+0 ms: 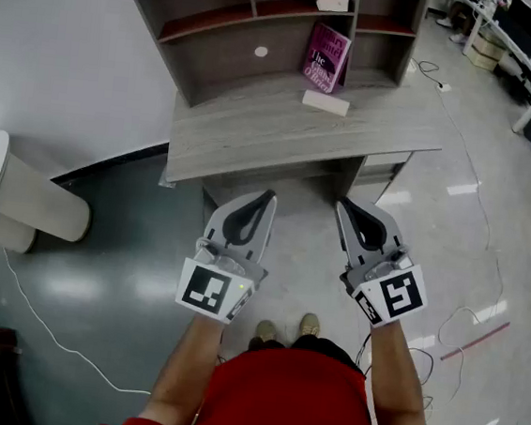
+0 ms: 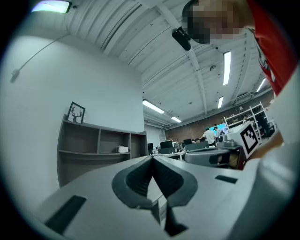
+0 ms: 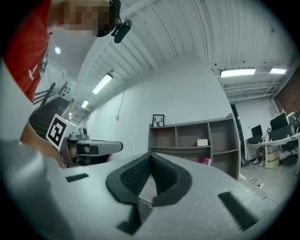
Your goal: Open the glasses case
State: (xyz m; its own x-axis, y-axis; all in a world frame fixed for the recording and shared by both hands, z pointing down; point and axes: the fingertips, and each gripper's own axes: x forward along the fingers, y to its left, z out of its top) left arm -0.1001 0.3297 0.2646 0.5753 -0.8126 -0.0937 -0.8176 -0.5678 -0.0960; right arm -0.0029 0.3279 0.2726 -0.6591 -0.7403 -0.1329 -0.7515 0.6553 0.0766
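A white oblong glasses case (image 1: 325,102) lies closed on the grey wooden desk (image 1: 255,135), in front of a pink book (image 1: 326,58) that leans in the shelf unit. My left gripper (image 1: 269,196) and right gripper (image 1: 340,203) hang side by side above the floor, short of the desk's near edge and well apart from the case. Both point level toward the desk. The jaws of the left gripper (image 2: 152,159) meet with nothing between them. The right gripper (image 3: 151,155) is likewise shut and empty. The case does not show in either gripper view.
The shelf unit (image 1: 219,23) stands on the desk's back and holds a small white box (image 1: 331,1). A pale round bin (image 1: 22,195) lies at the left by the wall. Cables (image 1: 63,341) trail over the floor. Office desks (image 1: 528,46) stand far right.
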